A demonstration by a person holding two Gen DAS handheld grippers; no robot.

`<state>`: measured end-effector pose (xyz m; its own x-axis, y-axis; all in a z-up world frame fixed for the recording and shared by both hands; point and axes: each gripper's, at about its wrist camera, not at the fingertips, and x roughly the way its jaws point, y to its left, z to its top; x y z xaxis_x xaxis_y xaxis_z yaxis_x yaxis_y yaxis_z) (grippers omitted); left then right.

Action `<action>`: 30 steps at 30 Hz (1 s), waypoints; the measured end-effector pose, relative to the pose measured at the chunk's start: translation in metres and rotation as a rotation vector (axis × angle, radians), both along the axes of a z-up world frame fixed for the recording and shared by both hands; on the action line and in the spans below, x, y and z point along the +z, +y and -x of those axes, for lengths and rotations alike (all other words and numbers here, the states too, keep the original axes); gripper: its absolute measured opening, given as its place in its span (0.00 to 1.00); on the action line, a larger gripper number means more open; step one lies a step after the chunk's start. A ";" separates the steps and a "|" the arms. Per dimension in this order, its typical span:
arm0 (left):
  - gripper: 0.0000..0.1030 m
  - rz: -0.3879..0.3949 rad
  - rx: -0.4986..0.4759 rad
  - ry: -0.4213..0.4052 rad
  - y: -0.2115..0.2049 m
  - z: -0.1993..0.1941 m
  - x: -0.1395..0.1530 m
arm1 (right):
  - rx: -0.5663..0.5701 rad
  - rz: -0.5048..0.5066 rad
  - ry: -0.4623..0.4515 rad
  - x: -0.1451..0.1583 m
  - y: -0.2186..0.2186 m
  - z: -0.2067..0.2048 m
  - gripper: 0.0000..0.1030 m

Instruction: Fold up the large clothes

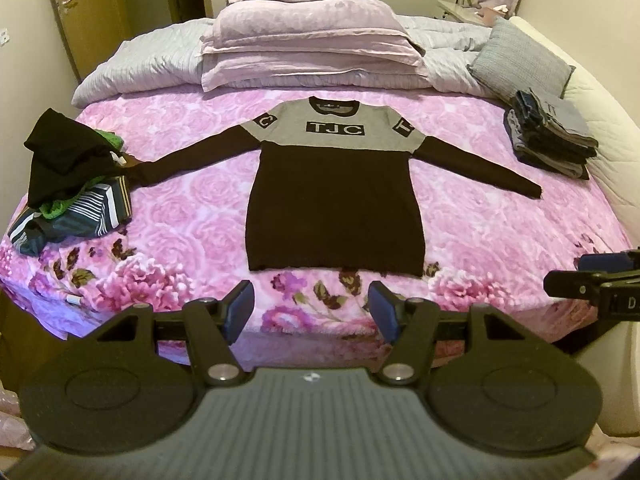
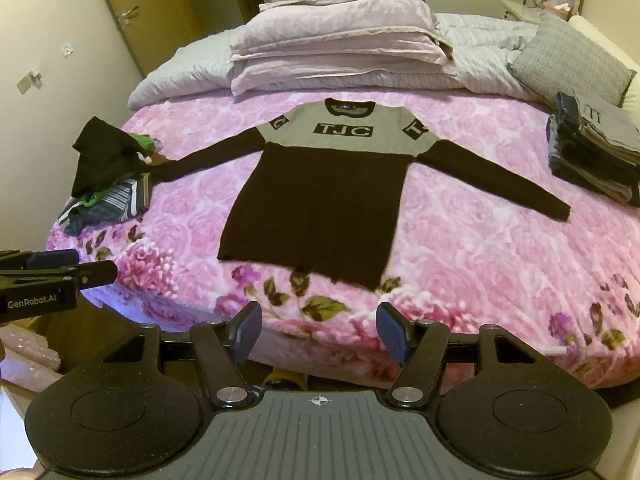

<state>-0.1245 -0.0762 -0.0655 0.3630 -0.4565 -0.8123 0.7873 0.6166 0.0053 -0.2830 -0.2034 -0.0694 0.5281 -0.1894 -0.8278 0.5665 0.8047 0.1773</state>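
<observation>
A dark brown sweater (image 1: 336, 208) (image 2: 316, 208) with a grey chest panel marked TJC lies flat, face up, on the pink floral bedspread (image 1: 180, 220) (image 2: 480, 248), both sleeves spread out to the sides. My left gripper (image 1: 311, 312) hovers open just before the sweater's hem, nothing between its blue pads. My right gripper (image 2: 319, 334) is open too, held near the bed's front edge short of the hem's right corner. Each gripper shows at the edge of the other's view: the right gripper (image 1: 592, 276) and the left gripper (image 2: 60, 268).
A loose heap of unfolded clothes (image 1: 68, 184) (image 2: 108, 176) sits at the bed's left, touching the left sleeve cuff. A stack of folded clothes (image 1: 552, 136) (image 2: 596, 152) rests at the right. Pillows (image 1: 308, 44) and a grey cushion (image 1: 516, 60) lie at the head.
</observation>
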 end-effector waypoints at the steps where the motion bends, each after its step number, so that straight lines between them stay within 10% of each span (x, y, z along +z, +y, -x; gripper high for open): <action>1: 0.57 -0.001 0.006 0.004 -0.004 -0.006 -0.002 | 0.003 -0.002 0.003 -0.002 -0.003 -0.004 0.58; 17: 0.57 0.006 0.179 0.150 -0.064 -0.211 -0.069 | -0.160 -0.114 0.033 -0.041 -0.132 -0.127 0.58; 30: 0.57 0.097 0.417 0.161 -0.079 -0.431 -0.200 | -0.332 -0.134 0.113 -0.107 -0.231 -0.263 0.58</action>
